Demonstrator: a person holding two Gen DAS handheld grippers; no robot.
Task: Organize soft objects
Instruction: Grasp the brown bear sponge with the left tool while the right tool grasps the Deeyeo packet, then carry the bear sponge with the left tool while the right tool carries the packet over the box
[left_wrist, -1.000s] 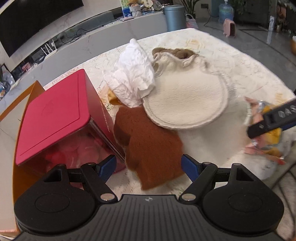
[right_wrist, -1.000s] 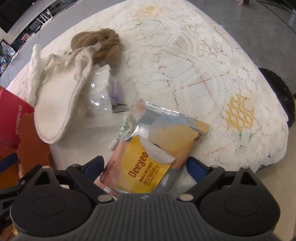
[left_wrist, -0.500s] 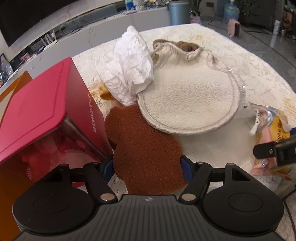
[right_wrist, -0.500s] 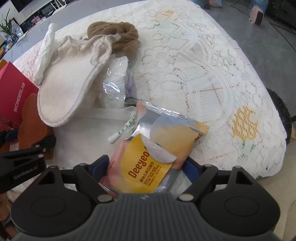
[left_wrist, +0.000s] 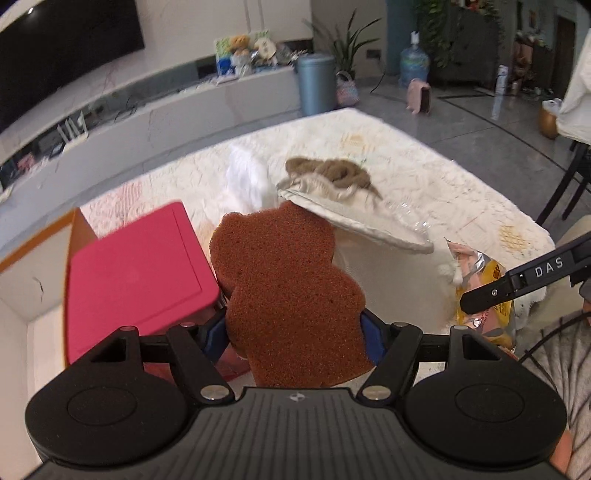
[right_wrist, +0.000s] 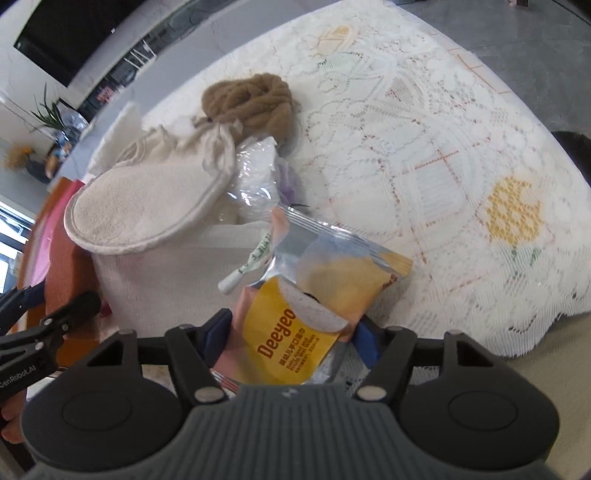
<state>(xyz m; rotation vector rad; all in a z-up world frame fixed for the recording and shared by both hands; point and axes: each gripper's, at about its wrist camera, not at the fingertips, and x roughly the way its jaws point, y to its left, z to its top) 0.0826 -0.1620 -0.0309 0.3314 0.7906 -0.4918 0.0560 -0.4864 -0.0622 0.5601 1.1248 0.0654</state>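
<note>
Left gripper (left_wrist: 295, 334) clamped on the brown sponge (left_wrist: 284, 291), blue pads pressing both lower edges, bear-shaped slab standing upright between the fingers and lifted above the lace tablecloth (left_wrist: 443, 177). Just left of it, the red-lidded box (left_wrist: 136, 273), sitting against an orange-edged carton (left_wrist: 44, 236). Behind the sponge, a cream bath mitt (left_wrist: 351, 218) tilted up on the white towel (left_wrist: 388, 280), brown yarn bundle (left_wrist: 332, 171) at the mitt's far end, crumpled white tissue (left_wrist: 247, 181) beside it, blurred.

Over on the right: right gripper (right_wrist: 291, 339) closed onto the Deeyeo wipes pack (right_wrist: 306, 314), blue pads squeezing its near end from both sides, far end of the pack resting toward the tablecloth (right_wrist: 443, 147). Small white tube (right_wrist: 245, 271) touching the pack's left edge, lying on the towel (right_wrist: 166, 284). Clear plastic bag (right_wrist: 256, 177) wedged between mitt (right_wrist: 147, 206) and pack, yarn (right_wrist: 251, 99) beyond it. Left gripper's finger (right_wrist: 55, 321) poking in at the left edge, sponge (right_wrist: 62, 266) gripped there, low beside the towel.
</note>
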